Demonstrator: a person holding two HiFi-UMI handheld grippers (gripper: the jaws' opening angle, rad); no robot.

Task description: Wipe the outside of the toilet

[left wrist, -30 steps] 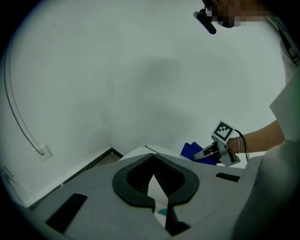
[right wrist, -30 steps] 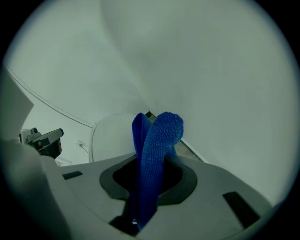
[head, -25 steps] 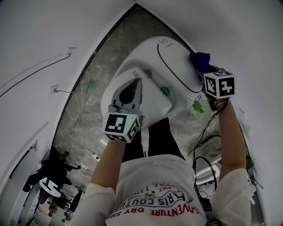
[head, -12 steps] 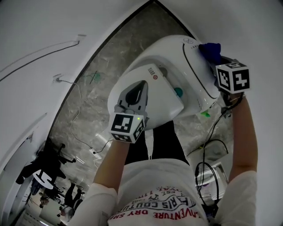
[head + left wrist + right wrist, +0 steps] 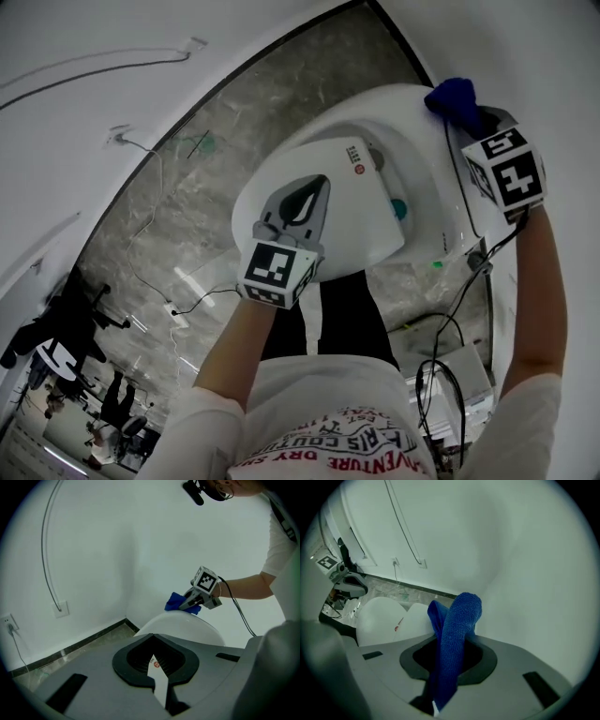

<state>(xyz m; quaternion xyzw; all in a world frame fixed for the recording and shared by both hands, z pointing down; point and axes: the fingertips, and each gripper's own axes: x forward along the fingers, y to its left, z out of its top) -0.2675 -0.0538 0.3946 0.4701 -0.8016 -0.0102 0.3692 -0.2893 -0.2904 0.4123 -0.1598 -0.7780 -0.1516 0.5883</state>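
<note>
A white toilet [image 5: 375, 187] with a closed lid stands in the corner of a small room, seen from steeply above. Its glossy shell is smooth, with a small red mark [image 5: 356, 171] on the lid. The floor [image 5: 234, 141] is grey marbled stone, and a dark skirting [image 5: 70, 646] runs along the foot of the plain white wall [image 5: 140, 536]. A thin cable [image 5: 47, 550] curves down that wall to a socket [image 5: 61, 609].

The right gripper [image 5: 473, 117] is clamped on a blue cloth [image 5: 455, 98], which presses on the toilet's rounded back top, close to the wall. The left gripper [image 5: 323, 180] hangs over the front of the lid, its jaws drawn together to a thin slit with nothing between them.
</note>
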